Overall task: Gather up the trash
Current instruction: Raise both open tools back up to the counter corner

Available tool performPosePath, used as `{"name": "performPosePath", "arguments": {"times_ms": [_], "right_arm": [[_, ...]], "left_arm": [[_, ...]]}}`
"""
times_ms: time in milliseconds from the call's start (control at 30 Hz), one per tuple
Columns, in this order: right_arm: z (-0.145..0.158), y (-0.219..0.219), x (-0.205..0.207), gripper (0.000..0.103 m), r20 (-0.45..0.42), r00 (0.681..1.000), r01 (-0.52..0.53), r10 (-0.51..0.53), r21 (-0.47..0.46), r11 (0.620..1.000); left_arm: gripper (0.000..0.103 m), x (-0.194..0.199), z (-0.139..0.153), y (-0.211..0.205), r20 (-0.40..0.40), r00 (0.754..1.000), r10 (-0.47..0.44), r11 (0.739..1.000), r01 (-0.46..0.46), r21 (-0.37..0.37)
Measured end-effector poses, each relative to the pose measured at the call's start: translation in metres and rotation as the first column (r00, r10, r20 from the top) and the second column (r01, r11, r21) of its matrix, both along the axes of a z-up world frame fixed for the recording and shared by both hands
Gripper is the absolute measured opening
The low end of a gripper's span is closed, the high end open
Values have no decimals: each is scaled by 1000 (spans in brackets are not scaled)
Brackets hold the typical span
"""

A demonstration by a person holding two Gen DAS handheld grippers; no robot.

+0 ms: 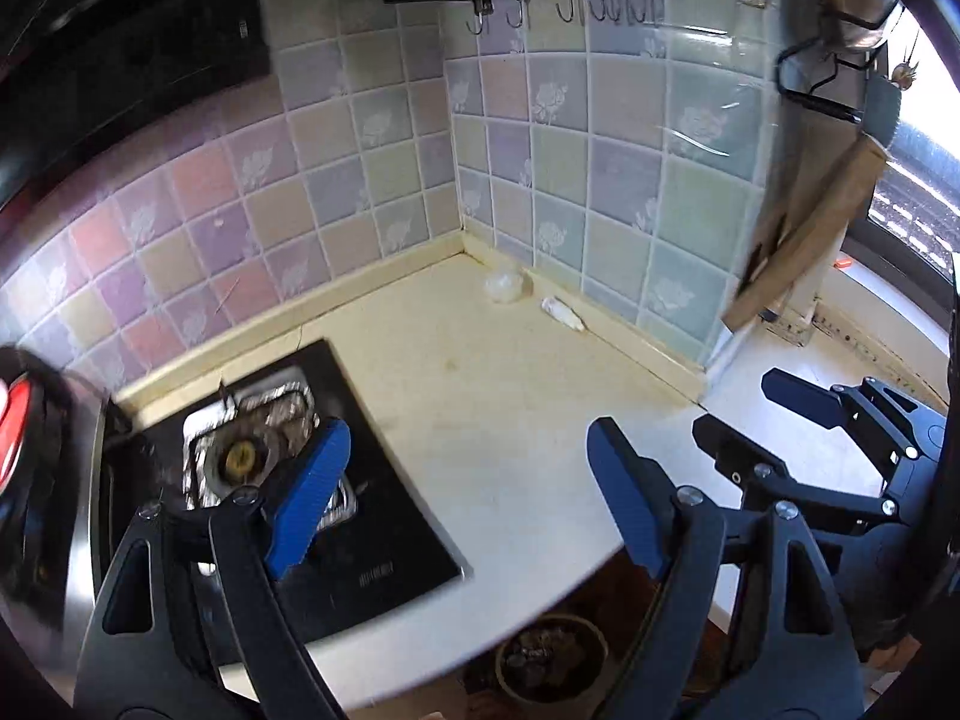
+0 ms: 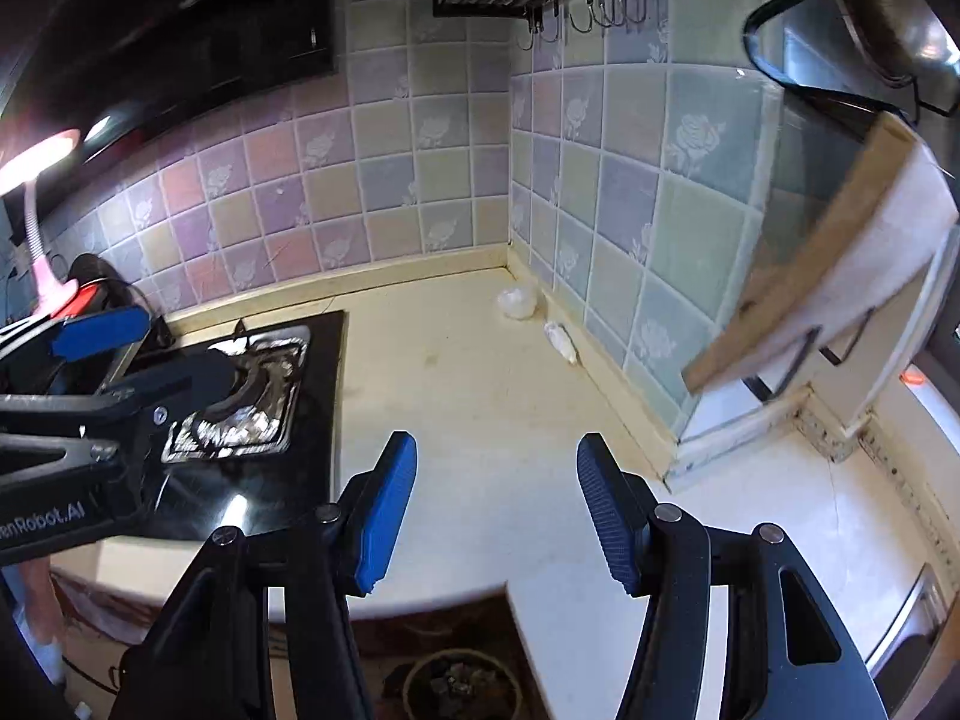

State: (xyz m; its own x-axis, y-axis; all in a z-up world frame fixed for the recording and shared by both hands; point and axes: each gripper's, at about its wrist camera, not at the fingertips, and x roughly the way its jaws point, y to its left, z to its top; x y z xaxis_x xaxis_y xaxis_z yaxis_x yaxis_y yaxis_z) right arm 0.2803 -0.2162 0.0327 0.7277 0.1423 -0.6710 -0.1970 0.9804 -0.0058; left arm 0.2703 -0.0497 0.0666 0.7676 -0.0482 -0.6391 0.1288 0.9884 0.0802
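A cream countertop (image 2: 480, 408) is running into a corner of pastel tiled wall (image 2: 384, 180), with a black gas hob (image 2: 300, 420) sitting at its left, the burner ringed in crumpled foil. A rack of metal hooks (image 2: 594, 12) is hanging above the corner, and a wooden board (image 2: 798, 276) is leaning at the right.

The left gripper (image 1: 468, 492) is hovering over the hob's edge and the counter, its blue pads standing wide apart with nothing between them. The right gripper (image 2: 495, 510) is hanging above the counter's front edge, jaws spread well apart too and gripping nothing.

Down on the floor, a round pot (image 2: 462, 690) with dark contents is showing beneath the counter edge.

The trash is lying far back in the corner, well away from both grippers: a crumpled clear plastic wad (image 2: 517, 301) right against the wall, and a small white scrap (image 2: 561, 341) just beside it along the right-hand skirting.
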Motion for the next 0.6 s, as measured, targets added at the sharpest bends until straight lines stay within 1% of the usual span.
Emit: {"name": "performPosePath", "arguments": {"times_ms": [100,200,267,333,467,500,567,600], "right_arm": [[-10,13,53,57,-14,1000,22,-22,-11,1000],[-25,25,115,57,-40,998,41,-43,-28,999],[-40,32,156,57,-67,996,52,-55,-49,997],[-61,36,200,57,-103,992,70,-77,-65,995],[-105,29,268,55,-186,975,114,-122,-54,992],[-117,27,281,52,-209,969,123,-131,-51,991],[-138,22,311,50,-245,959,133,-140,-46,990],[-147,21,323,50,-256,956,137,-145,-46,989]], "left_arm": [[80,68,-4,3,-15,999,-49,999,49,10],[80,138,-18,5,-48,993,-105,995,105,-3],[80,185,-35,6,-77,987,-141,990,140,-9],[80,235,-57,7,-120,978,-169,986,169,-15],[79,317,-104,17,-199,957,-211,977,204,-53],[79,334,-115,19,-216,952,-217,976,207,-67],[79,364,-133,23,-244,944,-224,974,206,-97],[79,371,-140,24,-250,942,-224,973,203,-108]]}}
